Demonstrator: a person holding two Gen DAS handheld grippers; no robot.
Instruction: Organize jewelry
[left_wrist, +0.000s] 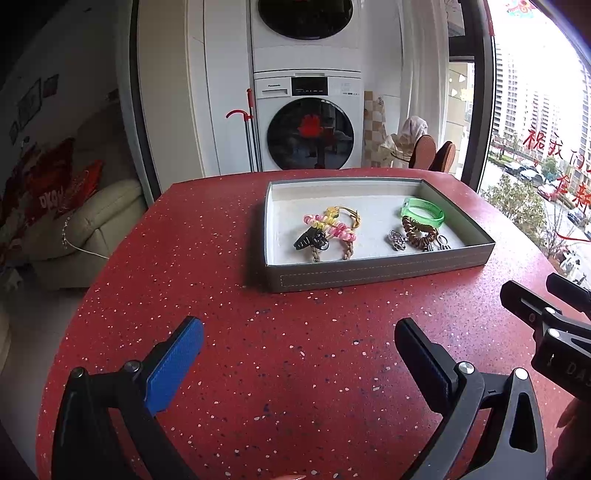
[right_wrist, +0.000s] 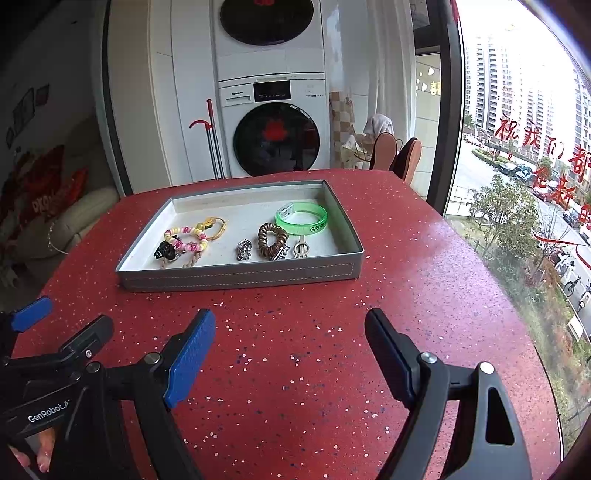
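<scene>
A shallow grey tray with a white lining sits on the red speckled table. Inside lie a green bangle, a brown coil hair tie, a pink and yellow coil bracelet, a black claw clip, a silver charm and a small metal clip. My left gripper and right gripper both hover open over bare table in front of the tray, holding nothing.
The table's curved edge falls off at left toward a cream sofa. Stacked washing machines stand behind, a large window at right. Two chair backs stand at the far edge. The right gripper's body shows beside the left.
</scene>
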